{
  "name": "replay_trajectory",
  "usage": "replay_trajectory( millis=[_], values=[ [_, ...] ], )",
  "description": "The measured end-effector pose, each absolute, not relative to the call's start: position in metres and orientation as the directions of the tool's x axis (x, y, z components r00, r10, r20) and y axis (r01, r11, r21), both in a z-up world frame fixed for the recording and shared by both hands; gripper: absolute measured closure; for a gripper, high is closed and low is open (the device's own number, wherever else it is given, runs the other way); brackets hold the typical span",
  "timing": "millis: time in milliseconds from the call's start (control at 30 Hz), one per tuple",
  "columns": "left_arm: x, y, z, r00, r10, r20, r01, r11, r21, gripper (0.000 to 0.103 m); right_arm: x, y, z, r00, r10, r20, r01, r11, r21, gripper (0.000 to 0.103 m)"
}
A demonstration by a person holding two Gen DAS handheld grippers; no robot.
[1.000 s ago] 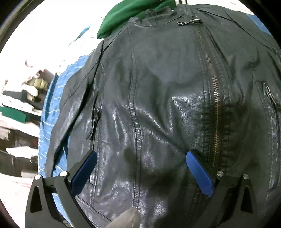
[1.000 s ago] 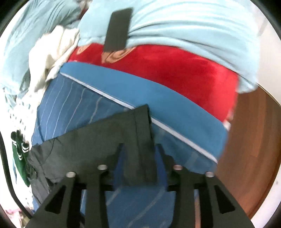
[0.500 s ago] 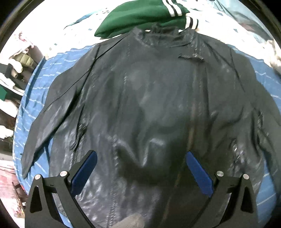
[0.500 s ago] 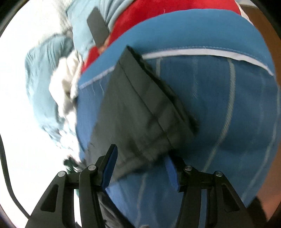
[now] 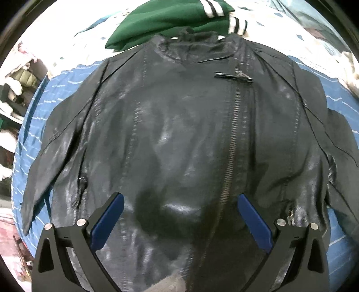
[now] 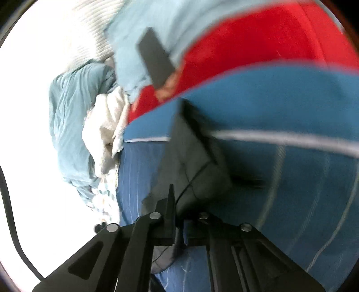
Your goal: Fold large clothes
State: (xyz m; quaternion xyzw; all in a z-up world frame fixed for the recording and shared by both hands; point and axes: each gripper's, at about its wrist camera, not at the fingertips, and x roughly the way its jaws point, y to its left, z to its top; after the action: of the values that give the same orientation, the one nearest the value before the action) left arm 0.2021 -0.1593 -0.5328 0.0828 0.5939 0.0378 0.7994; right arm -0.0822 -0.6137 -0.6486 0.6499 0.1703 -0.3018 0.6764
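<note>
A black leather jacket (image 5: 179,139) lies front-up and zipped on a blue striped bedspread (image 5: 36,125), its collar touching a green garment with white stripes (image 5: 170,15). The left gripper (image 5: 179,209) hovers over the jacket's lower front, its 2 blue-padded fingers (image 5: 107,222) spread wide, holding nothing. The right gripper (image 6: 179,215) is clenched on the jacket's sleeve (image 6: 195,161) (the view is blurred), near the bedspread's plain blue border, with a red cloth (image 6: 258,45) and pale blue bedding (image 6: 74,116) beyond.

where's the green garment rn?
Left wrist view, top centre: the green garment lies on the bed just beyond the black jacket's collar, its white-striped cuffs toward the right.
</note>
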Motion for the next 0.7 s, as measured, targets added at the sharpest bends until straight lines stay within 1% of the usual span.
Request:
replay_trajectory(
  millis=[167, 333, 400, 567, 633, 700],
  values=[
    [0.193, -0.116, -0.519, 0.310, 0.180, -0.933, 0.027, 0.980, 0.198, 0.000, -0.046, -0.601, -0.559, 0.730, -0.214, -0.649, 0.683, 0.177, 0.709, 0.100],
    [0.192, -0.053, -0.505, 0.272, 0.191, -0.943, -0.047, 0.982, 0.185, 0.000, 0.014, -0.549, -0.469, 0.755, -0.218, -0.618, 0.652, 0.340, 0.678, 0.100],
    [0.194, -0.023, -0.497, 0.263, 0.188, -0.946, -0.083, 0.982, 0.172, 0.000, 0.055, -0.517, -0.440, 0.772, -0.197, -0.604, 0.624, 0.416, 0.662, 0.100],
    [0.189, 0.057, -0.476, 0.264, 0.214, -0.940, -0.209, 0.965, 0.161, 0.000, 0.162, -0.416, -0.408, 0.800, -0.078, -0.595, 0.509, 0.612, 0.605, 0.100],
    [0.180, 0.100, -0.474, 0.232, 0.240, -0.943, -0.302, 0.939, 0.164, 0.000, 0.214, -0.365, -0.410, 0.792, 0.015, -0.610, 0.435, 0.687, 0.582, 0.100],
    [0.164, 0.135, -0.478, 0.185, 0.248, -0.951, -0.398, 0.904, 0.158, 0.000, 0.264, -0.300, -0.426, 0.759, 0.100, -0.644, 0.346, 0.776, 0.527, 0.100]
  ],
)
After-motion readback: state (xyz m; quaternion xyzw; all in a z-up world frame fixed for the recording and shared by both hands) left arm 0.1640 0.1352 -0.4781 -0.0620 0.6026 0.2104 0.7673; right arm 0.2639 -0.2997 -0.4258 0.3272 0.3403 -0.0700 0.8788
